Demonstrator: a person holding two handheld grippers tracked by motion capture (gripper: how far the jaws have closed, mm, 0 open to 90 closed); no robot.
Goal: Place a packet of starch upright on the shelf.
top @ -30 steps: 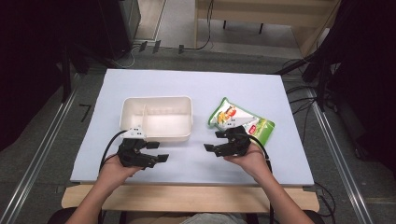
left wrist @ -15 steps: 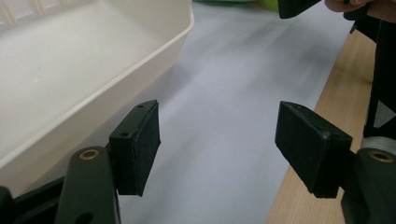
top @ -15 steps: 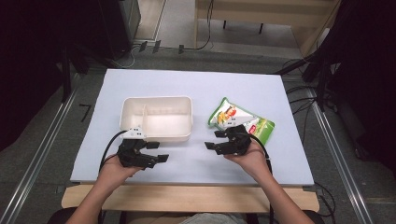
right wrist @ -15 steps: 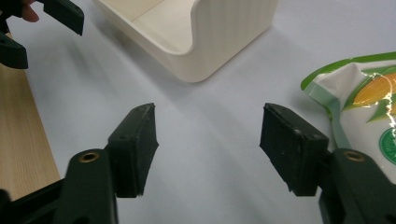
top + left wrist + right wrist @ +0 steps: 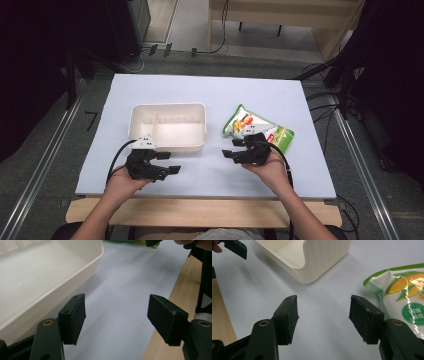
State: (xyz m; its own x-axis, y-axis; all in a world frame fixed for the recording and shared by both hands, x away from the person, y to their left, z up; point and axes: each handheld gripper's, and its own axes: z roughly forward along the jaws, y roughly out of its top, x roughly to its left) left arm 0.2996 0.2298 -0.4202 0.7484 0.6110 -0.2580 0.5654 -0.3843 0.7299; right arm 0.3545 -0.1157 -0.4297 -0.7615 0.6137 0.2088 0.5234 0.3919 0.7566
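Right gripper view: glossy corn-printed green pouch [image 5: 402, 297] beside the right gripper [image 5: 323, 317], jaws apart, just narrowed.

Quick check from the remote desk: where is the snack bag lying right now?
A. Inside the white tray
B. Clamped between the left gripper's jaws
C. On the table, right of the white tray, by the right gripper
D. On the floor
C: the snack bag lies flat on the table, right of the white tray, beside the open right gripper.
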